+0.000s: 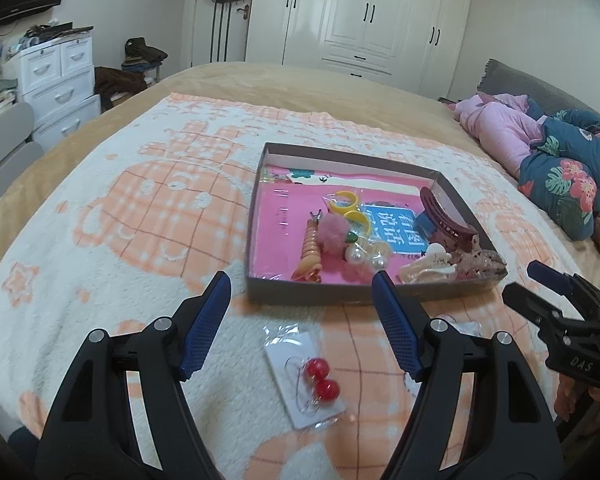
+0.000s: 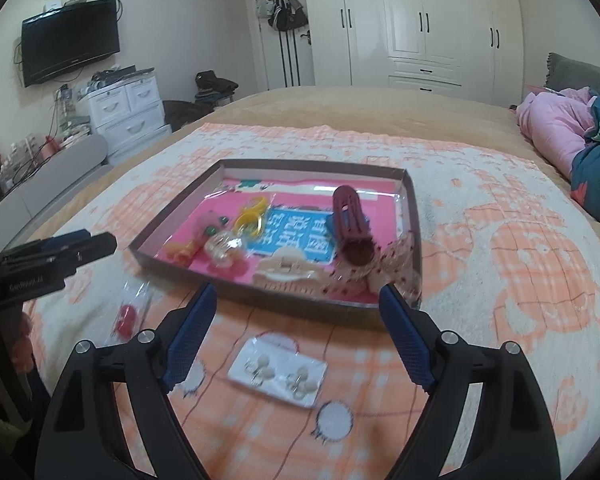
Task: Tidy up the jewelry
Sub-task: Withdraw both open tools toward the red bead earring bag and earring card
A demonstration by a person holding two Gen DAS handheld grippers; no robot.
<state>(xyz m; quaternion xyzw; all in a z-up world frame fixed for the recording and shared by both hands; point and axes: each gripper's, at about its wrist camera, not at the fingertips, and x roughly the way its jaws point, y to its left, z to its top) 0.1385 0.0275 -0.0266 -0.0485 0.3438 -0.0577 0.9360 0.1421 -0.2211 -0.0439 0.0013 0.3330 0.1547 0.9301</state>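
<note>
A shallow brown box (image 1: 256,216) (image 2: 414,240) lies on the blanket and holds hair clips, yellow hoop earrings (image 1: 346,204), pearl earrings and a dark red claw clip (image 1: 440,220) (image 2: 352,228). A bagged card with red ball earrings (image 1: 318,380) (image 2: 126,320) lies on the blanket below my left gripper (image 1: 300,284), which is open and empty. A bagged card with white pearl earrings (image 2: 278,376) lies below my right gripper (image 2: 296,292), also open and empty. Each gripper shows at the edge of the other's view.
The blanket (image 1: 100,220) covers a tan bed. Pink and floral bedding (image 1: 540,148) is piled at the right. White drawers (image 2: 128,112), a wall TV (image 2: 70,46) and wardrobes (image 2: 420,20) stand beyond the bed.
</note>
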